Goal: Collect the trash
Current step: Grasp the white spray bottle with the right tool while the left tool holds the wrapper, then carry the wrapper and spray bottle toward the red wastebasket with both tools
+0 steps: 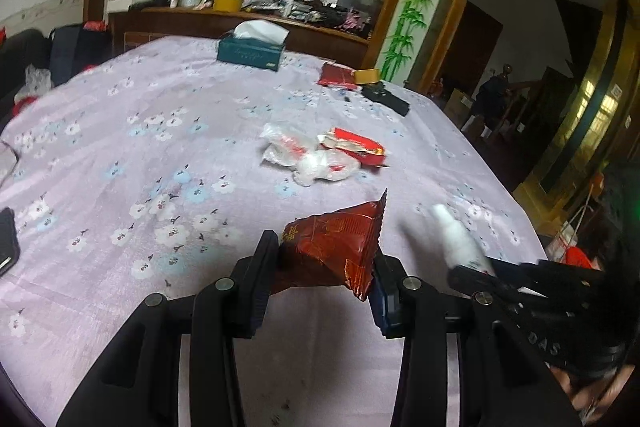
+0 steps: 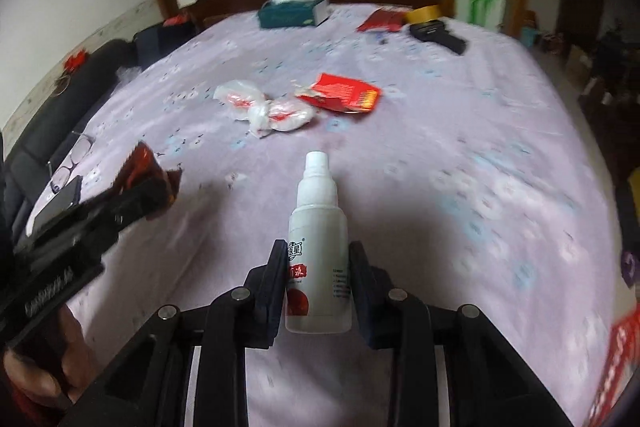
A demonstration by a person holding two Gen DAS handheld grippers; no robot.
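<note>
Nearest to us, our left gripper (image 1: 324,259) is clamped on a dark red wrapper (image 1: 334,251), held above the table (image 1: 120,155) with its flowered lilac cloth. Beside it, our right gripper (image 2: 318,267) is clamped on a small white spray bottle (image 2: 318,247), its nozzle pointing away from us. Farther out, mid-table, lie two crumpled clear plastic bags (image 1: 308,157) touching a torn red packet (image 1: 356,147). Beyond these, near the far edge, we see a tissue box (image 1: 252,53), a red envelope (image 1: 338,75), a roll of yellow tape (image 1: 367,76) and a black device (image 1: 386,99).
</note>
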